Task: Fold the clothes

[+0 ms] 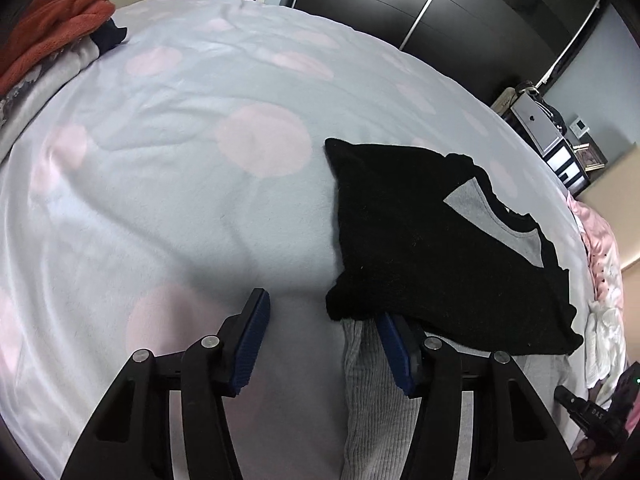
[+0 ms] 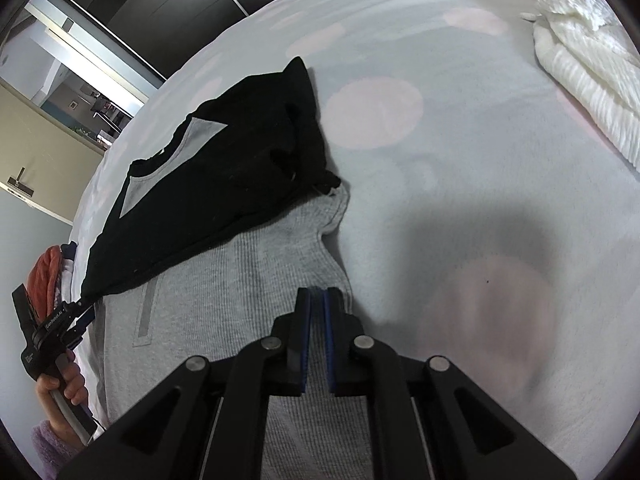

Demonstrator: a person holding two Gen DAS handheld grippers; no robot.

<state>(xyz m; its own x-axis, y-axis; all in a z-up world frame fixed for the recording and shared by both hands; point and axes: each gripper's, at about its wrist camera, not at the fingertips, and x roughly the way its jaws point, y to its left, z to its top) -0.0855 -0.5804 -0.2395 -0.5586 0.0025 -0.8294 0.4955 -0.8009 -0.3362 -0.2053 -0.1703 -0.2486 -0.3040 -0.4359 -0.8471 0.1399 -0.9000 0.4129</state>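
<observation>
A black garment (image 1: 420, 240) with a grey panel lies folded on a grey ribbed garment (image 2: 240, 300), both on the bed. My left gripper (image 1: 324, 320) stands open at the black garment's near corner. Its right finger (image 1: 394, 348) is tucked under the black edge, and a strip of grey ribbed cloth (image 1: 372, 400) runs beside it without being pressed. My right gripper (image 2: 318, 296) has its pads closed on the grey garment's right edge. In the right wrist view the left gripper (image 2: 76, 316) shows at the black garment's other corner, held by a hand (image 2: 60, 384).
The bed carries a pale blue blanket (image 1: 180, 160) with pink dots. A rust-red fleece pile (image 1: 52, 28) lies at its far left, a white fluffy garment (image 2: 580, 60) and pink clothes (image 1: 600, 240) along the right edge. A dark wardrobe (image 1: 440, 8) stands behind.
</observation>
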